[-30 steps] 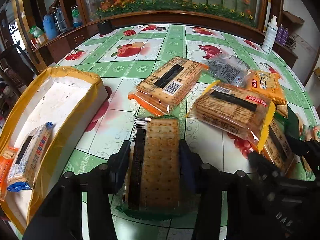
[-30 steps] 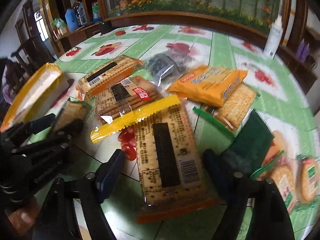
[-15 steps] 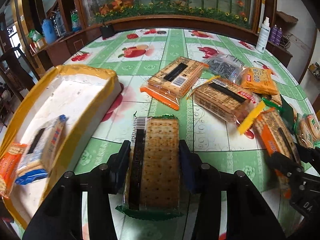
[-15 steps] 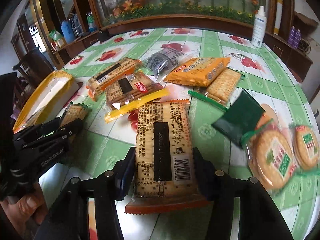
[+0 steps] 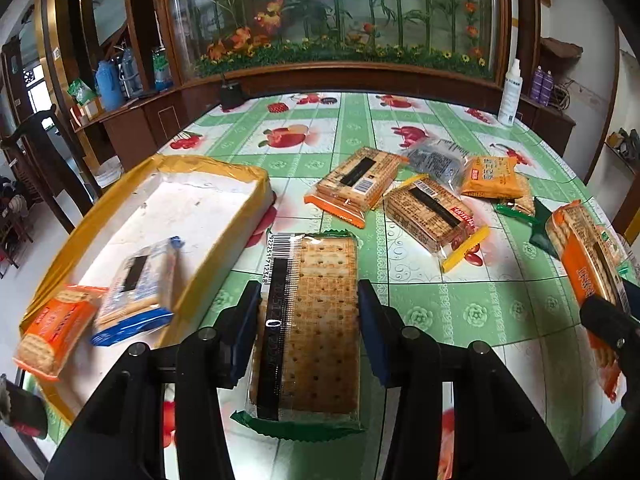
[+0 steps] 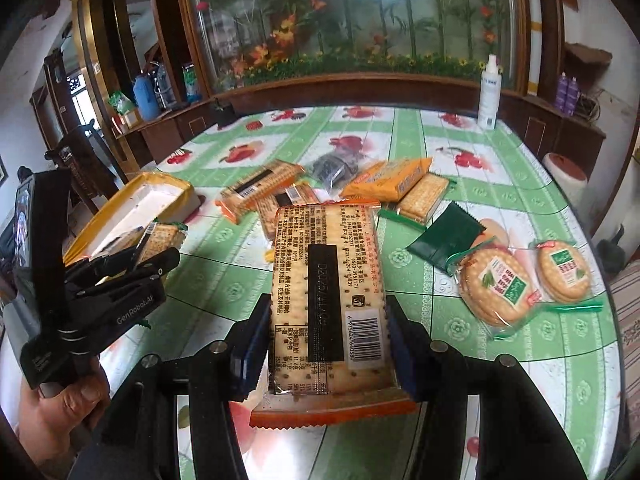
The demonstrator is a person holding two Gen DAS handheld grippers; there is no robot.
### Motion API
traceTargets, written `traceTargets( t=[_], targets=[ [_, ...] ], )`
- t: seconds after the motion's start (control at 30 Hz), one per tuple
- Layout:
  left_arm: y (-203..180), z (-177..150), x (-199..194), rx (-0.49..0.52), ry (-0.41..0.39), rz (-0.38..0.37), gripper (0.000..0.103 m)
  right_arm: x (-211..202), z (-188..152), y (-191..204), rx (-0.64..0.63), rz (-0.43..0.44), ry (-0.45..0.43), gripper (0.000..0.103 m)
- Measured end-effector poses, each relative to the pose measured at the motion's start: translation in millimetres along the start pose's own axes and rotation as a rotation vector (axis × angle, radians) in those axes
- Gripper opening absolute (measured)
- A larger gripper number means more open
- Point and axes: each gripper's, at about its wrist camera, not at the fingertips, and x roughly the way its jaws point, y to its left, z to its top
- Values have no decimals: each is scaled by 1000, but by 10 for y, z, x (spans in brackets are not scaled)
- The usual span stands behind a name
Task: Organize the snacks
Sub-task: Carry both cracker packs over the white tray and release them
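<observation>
Now both packs off the table [image 5: 500, 304]: left hand-held gripper [image 5: 308, 320] clamped on the green-edged cracker pack [image 5: 320, 320], right hand-held gripper [image 6: 326, 340], seemingly freshly closed, on the orange-edged cracker pack [image 6: 326, 300].

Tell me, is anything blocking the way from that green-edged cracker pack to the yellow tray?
Nothing visible. The green-edged cracker pack sits clamped in the left hand-held gripper, right beside the tray. Only bare tablecloth lies between; the tray's near half already holds two packs.
</observation>
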Motion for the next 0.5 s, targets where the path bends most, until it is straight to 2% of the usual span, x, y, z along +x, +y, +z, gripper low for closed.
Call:
traceTargets(
  t=[0.5],
  targets=[
    [435, -23, -453, -51, -84, 16, 45, -271, 53, 405, -69, -76, -78, 55]
  ],
)
